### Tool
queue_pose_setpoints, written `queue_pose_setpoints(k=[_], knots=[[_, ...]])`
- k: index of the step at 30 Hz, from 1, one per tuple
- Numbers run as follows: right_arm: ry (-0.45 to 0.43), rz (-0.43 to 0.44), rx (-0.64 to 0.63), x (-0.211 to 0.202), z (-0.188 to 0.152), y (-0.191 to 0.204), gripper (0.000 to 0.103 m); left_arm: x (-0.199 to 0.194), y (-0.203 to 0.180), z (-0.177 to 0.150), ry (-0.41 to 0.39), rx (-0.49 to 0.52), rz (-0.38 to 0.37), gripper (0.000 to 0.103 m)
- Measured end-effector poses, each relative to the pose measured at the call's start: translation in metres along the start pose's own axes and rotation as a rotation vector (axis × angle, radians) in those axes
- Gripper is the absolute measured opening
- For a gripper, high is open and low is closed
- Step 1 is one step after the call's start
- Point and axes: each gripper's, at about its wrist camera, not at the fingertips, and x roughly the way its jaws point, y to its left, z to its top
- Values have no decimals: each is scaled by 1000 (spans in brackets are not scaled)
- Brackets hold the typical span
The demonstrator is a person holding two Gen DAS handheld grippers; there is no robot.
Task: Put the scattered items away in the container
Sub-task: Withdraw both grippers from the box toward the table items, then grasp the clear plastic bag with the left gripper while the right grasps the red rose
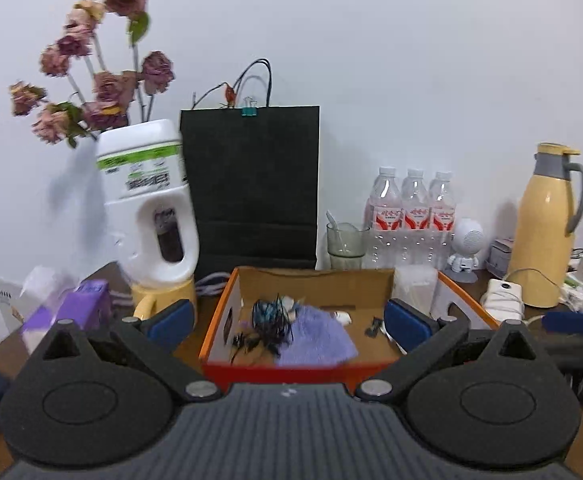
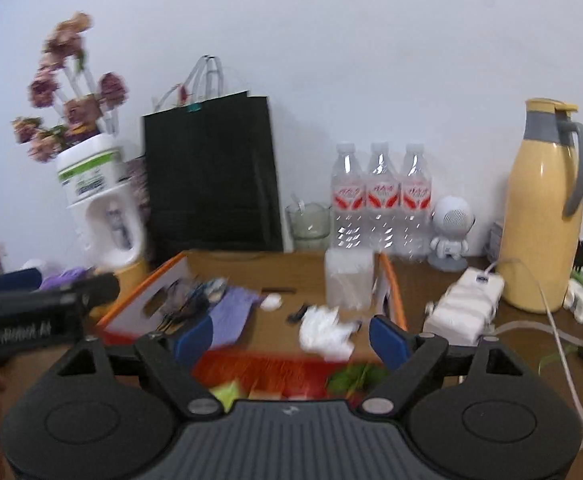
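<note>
An open cardboard box [image 1: 227, 312] with orange rims and a red front wall stands straight ahead of both grippers. It holds a purple cloth [image 1: 311, 338], a tangle of black cables [image 1: 269, 320] and small black and white bits. My left gripper [image 1: 289, 322] is open over the box's front wall with nothing between its blue pads. My right gripper [image 2: 291, 338] is open too, above the box [image 2: 143, 292]. A crumpled white wad [image 2: 325, 334] shows between its fingers, clear of both pads; whether it rests on the box floor I cannot tell. The left gripper [image 2: 31, 300] juts in from the left.
Behind the box stand a black paper bag [image 1: 251, 184], a white jug of dried flowers [image 1: 151, 208], a glass cup [image 1: 345, 244], three water bottles [image 1: 411, 212], a small astronaut figure [image 1: 467, 248] and a yellow thermos [image 1: 547, 224]. A white adapter [image 2: 467, 304] with cables lies right.
</note>
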Motion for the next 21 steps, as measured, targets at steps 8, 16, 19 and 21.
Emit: queue_pose_setpoints(k=[8, 16, 19, 21], knots=[[-13, 49, -53, -88, -68, 31, 87, -84, -3, -51, -39, 50, -20, 103], [36, 13, -84, -123, -104, 13, 89, -93, -2, -75, 65, 40, -86, 103], [29, -30, -53, -113, -95, -9, 88, -76, -11, -70, 57, 77, -134, 103], [14, -49, -28, -102, -85, -25, 88, -57, -24, -63, 57, 136, -194, 103]])
